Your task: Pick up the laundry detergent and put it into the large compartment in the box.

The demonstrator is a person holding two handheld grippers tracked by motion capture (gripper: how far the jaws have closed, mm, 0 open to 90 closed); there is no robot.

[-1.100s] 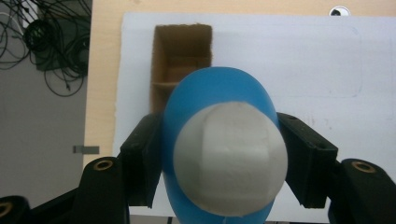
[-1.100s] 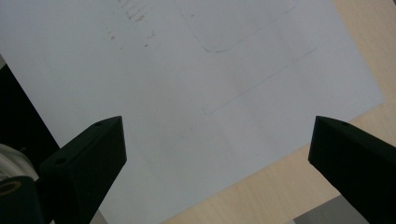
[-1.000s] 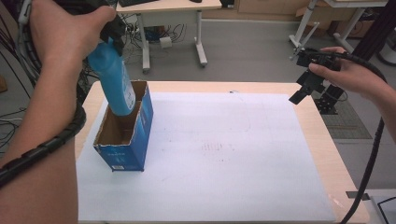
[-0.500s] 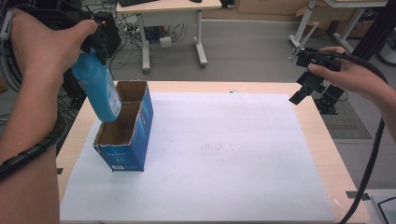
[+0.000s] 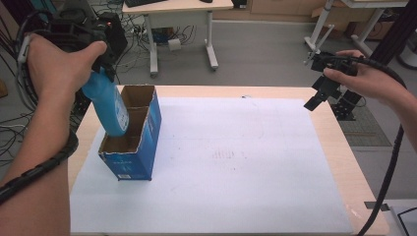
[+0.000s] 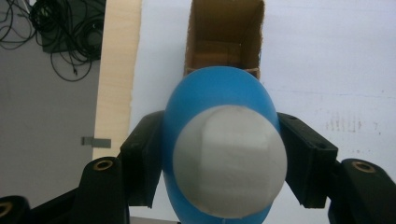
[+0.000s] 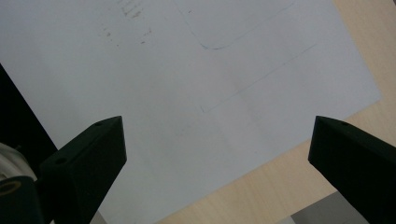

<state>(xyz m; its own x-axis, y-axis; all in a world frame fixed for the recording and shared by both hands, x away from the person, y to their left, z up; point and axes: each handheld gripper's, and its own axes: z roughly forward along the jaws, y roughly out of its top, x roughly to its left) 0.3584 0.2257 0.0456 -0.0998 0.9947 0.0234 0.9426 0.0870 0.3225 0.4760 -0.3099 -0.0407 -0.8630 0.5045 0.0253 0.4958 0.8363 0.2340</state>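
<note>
bottle (image 5: 107, 105) lowered into box (image 5: 139, 147), left gripper (image 5: 101, 66) still clamped

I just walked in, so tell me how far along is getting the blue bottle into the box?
Done: the left gripper is shut on the blue bottle, its lower end already inside the near compartment of the blue cardboard box. In hand: lowering it, tilted. Left: seating it and letting go. The right gripper hovers open, holding nothing.

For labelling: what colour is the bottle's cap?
White, on the blue bottle; clearest in the left gripper view.
</note>
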